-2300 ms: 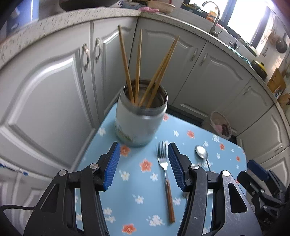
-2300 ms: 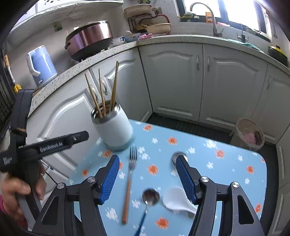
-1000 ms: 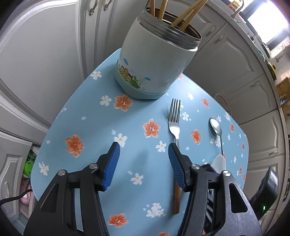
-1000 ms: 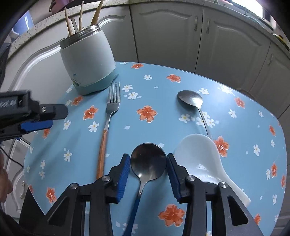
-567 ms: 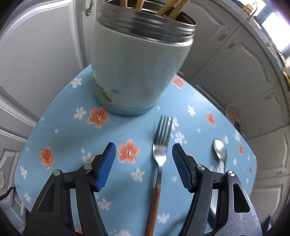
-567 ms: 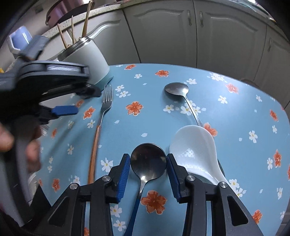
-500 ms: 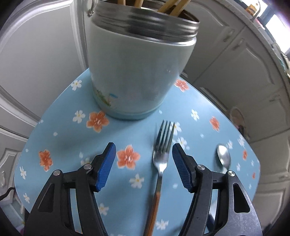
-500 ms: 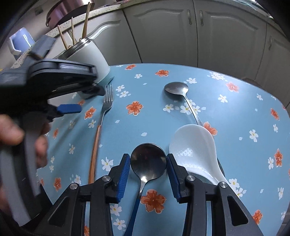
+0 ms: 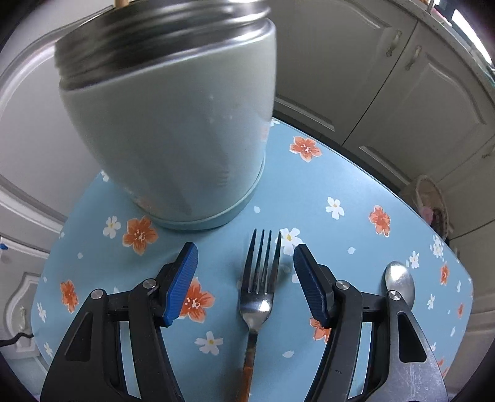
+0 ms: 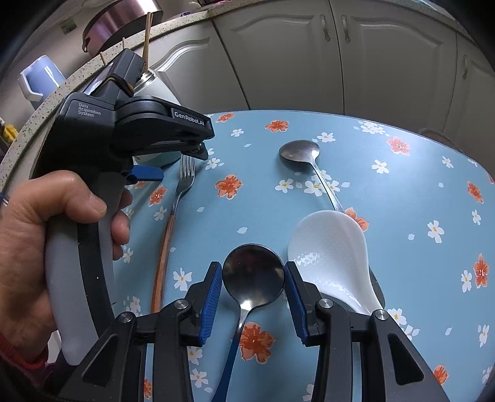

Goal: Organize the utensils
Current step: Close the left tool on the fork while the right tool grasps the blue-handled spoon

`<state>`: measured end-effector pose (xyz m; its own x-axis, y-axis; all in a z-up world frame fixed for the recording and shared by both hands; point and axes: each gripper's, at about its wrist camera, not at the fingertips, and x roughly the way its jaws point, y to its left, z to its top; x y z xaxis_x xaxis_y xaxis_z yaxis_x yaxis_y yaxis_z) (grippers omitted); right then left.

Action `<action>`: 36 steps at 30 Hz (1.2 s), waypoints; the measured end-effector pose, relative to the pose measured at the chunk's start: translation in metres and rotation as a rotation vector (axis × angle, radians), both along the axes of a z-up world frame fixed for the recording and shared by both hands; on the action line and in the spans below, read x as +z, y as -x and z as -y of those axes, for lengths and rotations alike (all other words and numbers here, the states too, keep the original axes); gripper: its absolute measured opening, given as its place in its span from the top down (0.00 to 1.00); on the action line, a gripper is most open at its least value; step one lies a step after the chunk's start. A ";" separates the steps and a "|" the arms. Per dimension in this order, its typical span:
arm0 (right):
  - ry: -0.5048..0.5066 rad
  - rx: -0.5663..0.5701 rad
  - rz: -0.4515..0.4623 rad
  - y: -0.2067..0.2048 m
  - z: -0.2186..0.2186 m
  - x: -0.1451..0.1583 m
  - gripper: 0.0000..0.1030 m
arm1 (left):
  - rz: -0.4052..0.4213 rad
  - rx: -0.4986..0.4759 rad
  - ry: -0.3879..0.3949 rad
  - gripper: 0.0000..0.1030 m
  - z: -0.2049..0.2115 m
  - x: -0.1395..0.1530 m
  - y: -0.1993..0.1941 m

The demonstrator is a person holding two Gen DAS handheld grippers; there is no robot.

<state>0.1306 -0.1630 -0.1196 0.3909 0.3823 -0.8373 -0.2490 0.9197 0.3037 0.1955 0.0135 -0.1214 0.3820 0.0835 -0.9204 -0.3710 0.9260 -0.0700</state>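
Observation:
A steel fork with a wooden handle (image 9: 258, 293) lies on the blue flowered table (image 9: 340, 173), tines toward a pale green jar (image 9: 173, 123) that holds chopsticks. My left gripper (image 9: 244, 250) hangs over the fork's head; its jaws are closing, the tines between them untouched. In the right wrist view this left gripper (image 10: 173, 162) sits above the fork (image 10: 185, 176), held by a hand (image 10: 37, 232). My right gripper (image 10: 253, 267) is shut on the bowl of a blue-handled spoon (image 10: 253, 278), which rests on the table.
A white rice spoon (image 10: 331, 253) lies just right of the held spoon, over the handle of a silver spoon (image 10: 298, 153). White cabinets ring the table. A blue kettle (image 10: 40, 80) and a pot (image 10: 123, 18) stand on the counter. A basket (image 9: 433, 201) is on the floor.
My left gripper has moved forward toward the jar and sunk over the fork's head; the jar now fills the view. My right gripper still has the spoon bowl between its pads.

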 end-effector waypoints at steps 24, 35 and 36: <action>-0.042 0.011 0.088 0.009 0.004 0.037 0.62 | 0.150 -0.174 0.195 0.81 -0.033 0.064 0.062; -0.074 0.045 0.146 0.015 -0.015 0.065 0.62 | 0.230 -0.219 0.211 0.81 -0.050 0.102 0.092; -0.073 0.047 0.152 0.016 -0.017 0.068 0.62 | 0.233 -0.225 0.213 0.81 -0.051 0.103 0.093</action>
